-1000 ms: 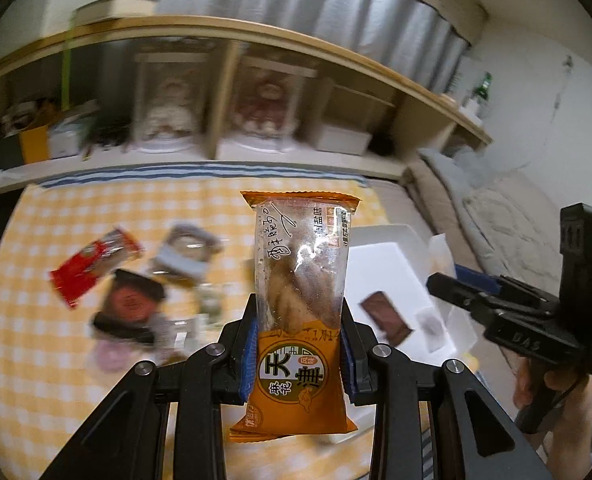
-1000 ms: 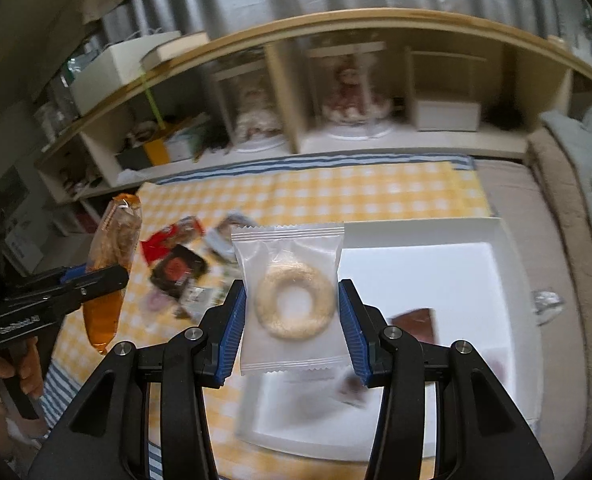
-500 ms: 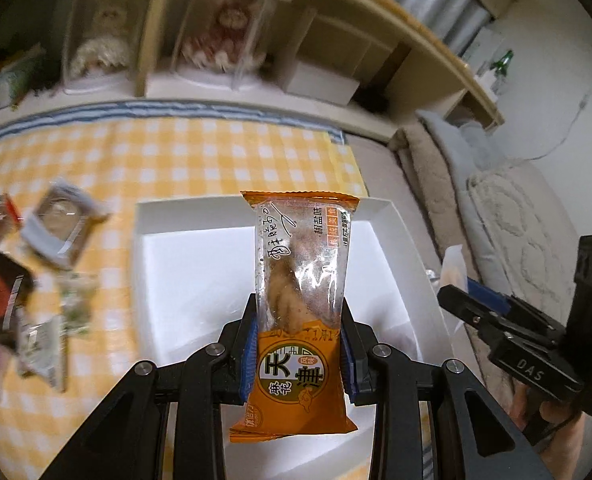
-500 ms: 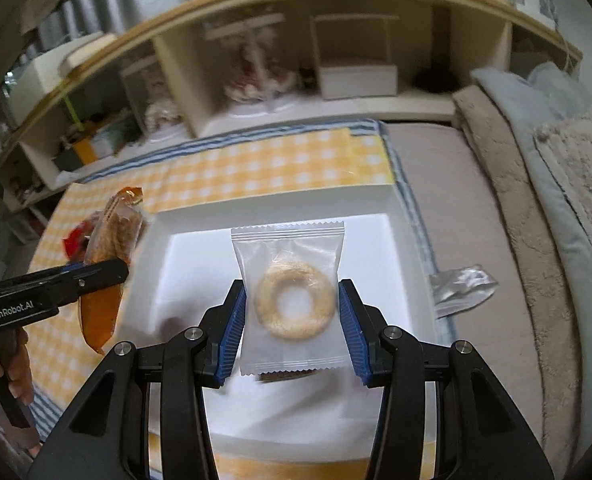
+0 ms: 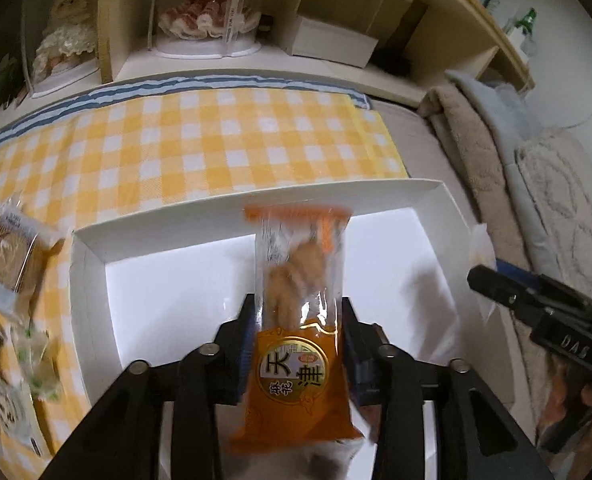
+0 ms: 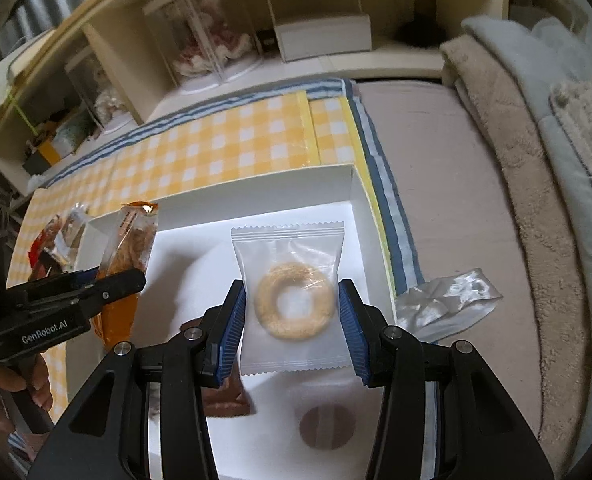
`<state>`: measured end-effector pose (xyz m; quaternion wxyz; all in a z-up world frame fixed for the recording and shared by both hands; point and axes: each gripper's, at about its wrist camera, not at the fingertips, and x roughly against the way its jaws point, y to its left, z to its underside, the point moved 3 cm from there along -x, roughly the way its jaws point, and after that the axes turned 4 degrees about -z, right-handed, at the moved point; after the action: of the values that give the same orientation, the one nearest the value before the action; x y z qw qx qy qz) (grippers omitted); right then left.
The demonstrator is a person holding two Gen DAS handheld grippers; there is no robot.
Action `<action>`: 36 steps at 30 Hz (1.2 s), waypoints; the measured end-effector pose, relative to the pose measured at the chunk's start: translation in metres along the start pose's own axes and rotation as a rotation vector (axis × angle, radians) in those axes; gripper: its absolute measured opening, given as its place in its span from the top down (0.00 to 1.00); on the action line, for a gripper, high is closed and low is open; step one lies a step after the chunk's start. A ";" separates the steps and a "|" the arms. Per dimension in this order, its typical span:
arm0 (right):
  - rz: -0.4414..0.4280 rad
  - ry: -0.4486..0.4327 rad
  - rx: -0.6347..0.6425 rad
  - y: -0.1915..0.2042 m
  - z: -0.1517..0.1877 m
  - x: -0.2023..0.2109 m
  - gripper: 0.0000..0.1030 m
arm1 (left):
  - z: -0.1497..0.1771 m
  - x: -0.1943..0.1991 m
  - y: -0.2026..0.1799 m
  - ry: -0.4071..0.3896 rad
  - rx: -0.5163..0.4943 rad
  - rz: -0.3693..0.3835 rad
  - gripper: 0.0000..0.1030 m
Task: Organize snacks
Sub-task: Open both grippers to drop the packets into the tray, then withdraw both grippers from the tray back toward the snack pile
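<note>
Left wrist view: your left gripper (image 5: pixel 298 344) has the orange twisted-snack packet (image 5: pixel 298 320) standing upright between its jaws, above the floor of the white box (image 5: pixel 256 204).
Left grip: the jaws have just been opening with the packet between them; a sliver of gap shows at the right pad and the packet is blurred, so I judge it slipping free, not clamped.
Right grip: your right gripper (image 6: pixel 292 320) is clamped narrowly on the clear ring-biscuit packet (image 6: pixel 292 296), blue pads against both of its side edges, also over the box.
Box contents: a brown wrapped bar (image 6: pixel 226 396) and a round brown biscuit (image 6: pixel 328 426) lie on the box floor near your right gripper.
Outside the box: more snacks (image 5: pixel 12 248) lie on the yellow checked cloth (image 5: pixel 216 140) to the left; a crumpled clear wrapper (image 6: pixel 448 304) sits just beside the box's right wall.
Doing this step well: let the orange packet drop flat onto bare floor at the left part of the box, clear of the bar; spread the jaws fully before you lift, so the film does not catch on a pad.
Ring biscuit: release it low, towards the bare back right of the box; it looks brittle, so don't squeeze harder.
Hand pose: both grippers tilt steeply down into the box, side by side, left beside right and apart; your hand (image 6: pixel 12 396) grips the left handle.
</note>
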<state>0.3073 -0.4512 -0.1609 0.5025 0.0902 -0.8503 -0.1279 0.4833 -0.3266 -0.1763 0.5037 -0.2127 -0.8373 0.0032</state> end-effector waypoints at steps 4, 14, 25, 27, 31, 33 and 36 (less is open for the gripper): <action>-0.019 -0.015 -0.013 -0.004 -0.002 -0.003 0.41 | 0.008 -0.002 0.001 -0.009 0.000 -0.003 0.35; 0.029 -0.001 0.034 -0.004 0.033 0.008 0.00 | 0.048 0.017 -0.011 0.011 -0.109 -0.023 0.00; 0.049 -0.021 0.048 0.005 0.056 0.035 0.00 | 0.071 0.066 -0.014 -0.038 -0.112 -0.016 0.00; 0.059 -0.029 0.046 0.007 0.059 0.043 0.00 | 0.074 0.077 -0.013 -0.048 -0.111 -0.008 0.00; 0.053 -0.051 0.041 0.012 0.061 0.057 0.00 | 0.080 0.101 -0.013 -0.077 -0.115 -0.002 0.00; 0.058 -0.070 0.042 0.016 0.062 0.066 0.00 | 0.082 0.115 -0.012 -0.095 -0.114 0.000 0.00; 0.054 -0.085 0.043 0.021 0.063 0.076 0.00 | 0.085 0.136 -0.009 -0.121 -0.112 0.004 0.00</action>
<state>0.2151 -0.4446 -0.1201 0.4670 0.0727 -0.8756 -0.0997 0.3534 -0.2683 -0.1018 0.4393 -0.2416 -0.8647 -0.0295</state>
